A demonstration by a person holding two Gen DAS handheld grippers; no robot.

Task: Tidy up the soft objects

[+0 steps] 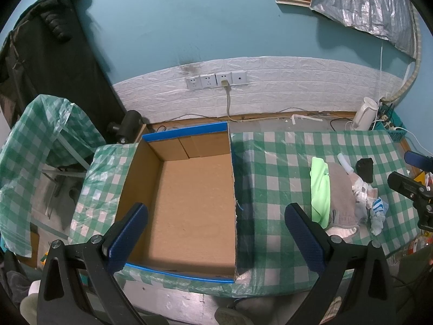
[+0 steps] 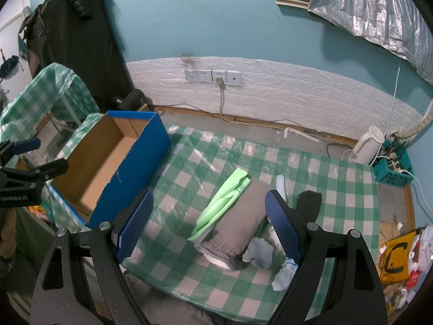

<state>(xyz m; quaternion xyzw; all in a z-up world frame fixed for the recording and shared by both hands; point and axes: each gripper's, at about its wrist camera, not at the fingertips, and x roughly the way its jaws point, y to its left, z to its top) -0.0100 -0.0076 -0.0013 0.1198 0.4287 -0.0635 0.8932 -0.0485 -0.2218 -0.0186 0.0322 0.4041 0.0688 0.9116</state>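
Nothing is sorted yet: the cardboard box (image 1: 189, 203) at left stands empty, the pile of soft clothes (image 2: 232, 216), apparently socks among them, lies right on the worktop (image 2: 189, 168), and both the left hand-held gripper (image 1: 216, 233) and right hand-held gripper (image 2: 208, 227) are spread, holding nothing.

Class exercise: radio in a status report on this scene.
Left hand-held gripper open over empty cardboard box. Right hand-held gripper open above sock pile. Nothing boxed; path unobstructed.

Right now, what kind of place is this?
Probably a lived-in room at home, not a lab: a green checked plastic tablecloth over the table, wall sockets on a teal wall, a white kettle in the corner, and socks piled beside an open cardboard box.
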